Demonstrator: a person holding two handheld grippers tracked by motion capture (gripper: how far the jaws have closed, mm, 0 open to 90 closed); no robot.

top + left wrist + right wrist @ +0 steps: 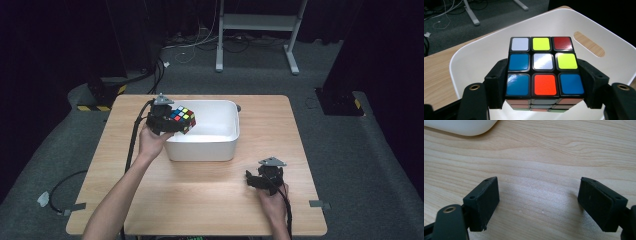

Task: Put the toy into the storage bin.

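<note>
In the high view, the left tool (175,121) is held above the near left corner of the white bin (220,145), which stands at the middle of the desk (210,200). A puzzle cube (181,119) is clamped in it and hangs over the bin's opening, apart from its walls; the placement is judged to suit a release into the bin. The right tool (261,180) is kept low at the near right of the desk, well apart from the bin, presumably out of the way. Whether it touches the desk cannot be told from here. The bin's floor under the cube is hidden.

In the left gripper view, the cube (544,67) is seen gripped by its two opposite sides at the lowest layer, its mixed top face turned to the camera. The bin (474,60) lies below and behind it, a handle slot (589,44) cut through its far wall. The cube's underside and the faces against the jaws are covered, and the lower side stickers are hard to make out.

In the right gripper view, the right tool (538,203) is shown with its jaws wide apart and nothing between them, over bare wood (536,165). A rounded corner of the bin (461,126) is cut off at the upper left.
</note>
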